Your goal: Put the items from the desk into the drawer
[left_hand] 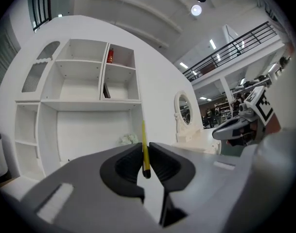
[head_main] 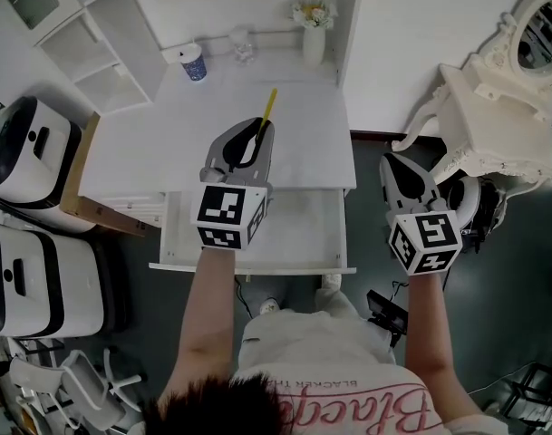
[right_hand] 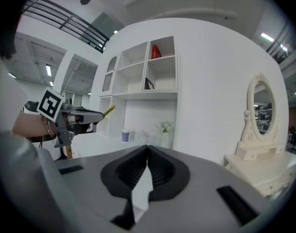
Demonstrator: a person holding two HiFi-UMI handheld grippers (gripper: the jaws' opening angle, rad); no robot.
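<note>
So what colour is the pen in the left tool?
Yellow. The pen is clearest in the left gripper view.

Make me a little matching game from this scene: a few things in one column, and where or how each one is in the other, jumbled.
Things:
1. yellow pencil
2. blue cup
3. flower vase
4. drawer

Places or states:
A. pulled open under the front edge of the desk
B. back right corner of the desk
C. clamped in the left hand-held gripper
D. back of the desk, towards the left

Pairs: 1-C, 2-D, 3-B, 4-A
</note>
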